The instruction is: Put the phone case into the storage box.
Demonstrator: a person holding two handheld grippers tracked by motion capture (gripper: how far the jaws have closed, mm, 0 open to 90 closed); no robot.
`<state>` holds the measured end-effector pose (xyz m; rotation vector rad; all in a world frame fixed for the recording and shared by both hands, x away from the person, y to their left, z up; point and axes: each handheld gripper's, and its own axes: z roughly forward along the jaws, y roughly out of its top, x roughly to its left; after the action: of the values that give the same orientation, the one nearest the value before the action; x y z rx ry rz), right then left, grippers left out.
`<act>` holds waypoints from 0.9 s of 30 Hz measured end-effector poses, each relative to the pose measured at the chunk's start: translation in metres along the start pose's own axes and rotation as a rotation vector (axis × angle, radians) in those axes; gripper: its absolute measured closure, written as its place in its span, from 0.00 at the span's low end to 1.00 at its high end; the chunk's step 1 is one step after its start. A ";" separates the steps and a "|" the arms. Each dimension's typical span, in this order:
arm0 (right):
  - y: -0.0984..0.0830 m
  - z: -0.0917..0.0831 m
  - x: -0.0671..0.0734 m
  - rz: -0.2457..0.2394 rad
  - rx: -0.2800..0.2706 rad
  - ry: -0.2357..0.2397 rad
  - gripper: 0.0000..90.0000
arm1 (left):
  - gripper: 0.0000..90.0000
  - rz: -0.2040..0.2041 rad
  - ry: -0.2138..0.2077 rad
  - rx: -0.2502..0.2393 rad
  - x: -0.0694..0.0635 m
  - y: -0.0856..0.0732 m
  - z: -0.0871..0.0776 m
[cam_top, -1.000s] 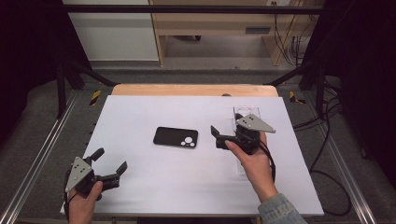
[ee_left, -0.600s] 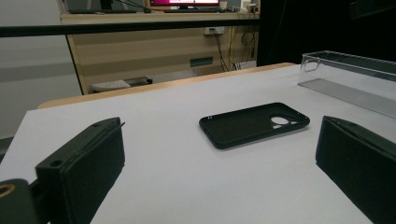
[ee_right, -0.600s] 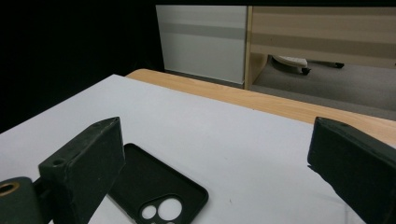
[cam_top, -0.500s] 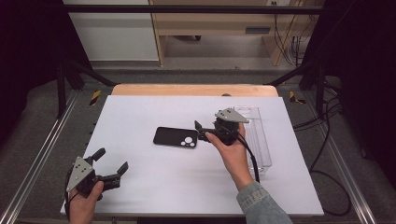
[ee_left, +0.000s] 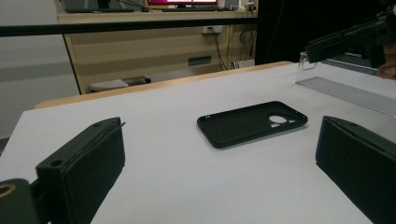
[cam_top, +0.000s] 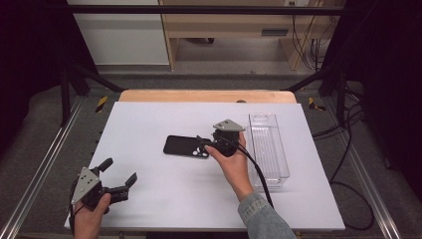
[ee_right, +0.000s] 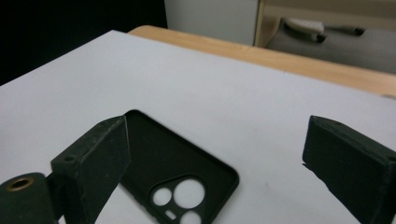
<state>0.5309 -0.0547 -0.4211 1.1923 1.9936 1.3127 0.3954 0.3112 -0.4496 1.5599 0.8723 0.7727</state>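
Right gripper (cam_top: 203, 145) — jaws spread wide — hovers over a black phone case (cam_top: 185, 146); left gripper (cam_top: 119, 175) rests apart, jaws released.

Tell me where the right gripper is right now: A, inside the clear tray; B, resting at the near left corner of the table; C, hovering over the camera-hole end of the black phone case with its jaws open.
C: the right gripper hangs open-jawed over the phone case, at its camera-hole end.

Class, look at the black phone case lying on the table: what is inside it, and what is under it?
The phone case lies open side up and holds nothing; white table shows through its camera holes. The surface under the rest is covered.
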 end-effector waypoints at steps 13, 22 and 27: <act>-0.018 0.022 0.006 -0.068 0.166 -0.023 0.42 | 0.02 -0.001 0.001 -0.003 0.000 0.000 -0.001; -0.031 0.028 0.008 -0.103 0.212 0.022 0.84 | 0.02 0.001 0.004 -0.002 0.000 0.001 -0.001; -0.034 0.034 0.006 -0.084 0.237 0.052 0.96 | 0.02 0.004 0.001 0.001 -0.001 0.001 0.000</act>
<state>0.5395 -0.0387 -0.4658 1.1728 2.2613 1.1003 0.3948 0.3106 -0.4491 1.5625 0.8708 0.7755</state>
